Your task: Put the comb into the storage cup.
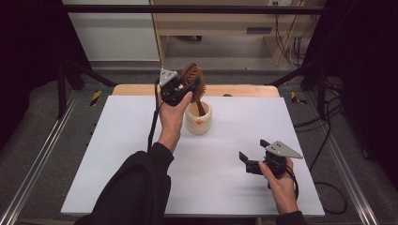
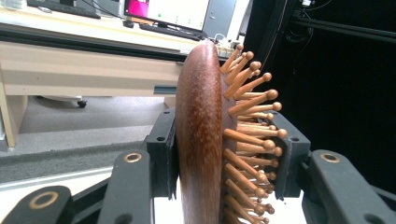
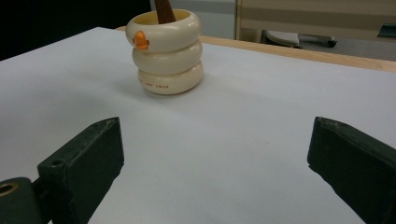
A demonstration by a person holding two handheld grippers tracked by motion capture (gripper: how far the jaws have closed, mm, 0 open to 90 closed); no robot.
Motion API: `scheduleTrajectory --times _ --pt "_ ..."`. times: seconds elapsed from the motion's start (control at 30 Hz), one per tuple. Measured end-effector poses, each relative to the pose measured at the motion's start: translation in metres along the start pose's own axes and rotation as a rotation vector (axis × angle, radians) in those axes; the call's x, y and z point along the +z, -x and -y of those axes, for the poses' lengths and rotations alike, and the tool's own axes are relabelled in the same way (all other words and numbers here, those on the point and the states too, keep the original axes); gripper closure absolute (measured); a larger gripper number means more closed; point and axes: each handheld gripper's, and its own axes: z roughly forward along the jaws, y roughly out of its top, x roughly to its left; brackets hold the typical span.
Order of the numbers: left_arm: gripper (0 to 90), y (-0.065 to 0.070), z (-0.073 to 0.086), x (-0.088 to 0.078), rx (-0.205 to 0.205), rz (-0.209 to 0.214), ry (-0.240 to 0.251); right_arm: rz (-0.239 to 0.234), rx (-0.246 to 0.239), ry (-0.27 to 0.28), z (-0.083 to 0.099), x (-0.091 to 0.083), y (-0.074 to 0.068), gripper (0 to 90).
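Above the cream ringed cup [image 1: 198,118] at the table's far side, my left gripper [image 1: 184,89] pinches the wooden hairbrush [image 2: 205,140] by its head, handle down inside the cup. Nearer me, my right gripper [image 1: 253,157] rests on the white table [image 1: 225,187], jaws spread wide around nothing.

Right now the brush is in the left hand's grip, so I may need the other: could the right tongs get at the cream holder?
Probably yes: the right tongs stand open, and only bare white table lies between them and the cream holder.
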Motion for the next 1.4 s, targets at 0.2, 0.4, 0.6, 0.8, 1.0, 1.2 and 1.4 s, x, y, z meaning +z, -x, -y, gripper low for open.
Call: scheduleTrajectory --times 0.2,0.4,0.6,0.8,1.0,1.2,1.4 --pt "51.8 -0.0009 0.0007 0.0004 -0.002 0.002 -0.003 -0.001 0.0 0.0 0.0001 0.0002 -0.0003 4.2" --pt "51.8 -0.001 0.0016 0.0011 0.0 0.003 -0.004 0.001 0.0 0.002 0.0 0.0001 0.0 4.2" --pt "51.8 -0.0008 0.0029 0.0016 -0.001 0.004 -0.006 -0.001 0.0 0.0 0.0001 0.0003 -0.0002 4.2" --pt "51.8 -0.0017 0.0048 0.0013 -0.004 0.002 -0.006 -0.001 0.001 0.001 0.0002 0.0006 -0.0006 4.2" --pt "51.8 -0.0034 0.0066 0.0012 -0.009 -0.001 -0.008 -0.001 -0.002 0.0 0.0003 0.0007 -0.0009 4.2" --pt "51.8 -0.0046 0.0075 0.0017 -0.009 -0.004 -0.009 -0.001 -0.003 -0.001 0.0004 0.001 -0.0011 4.2" --pt "51.8 -0.0048 0.01 0.0023 -0.012 -0.005 -0.011 -0.005 -0.003 -0.004 0.0005 0.0014 -0.0015 4.2"
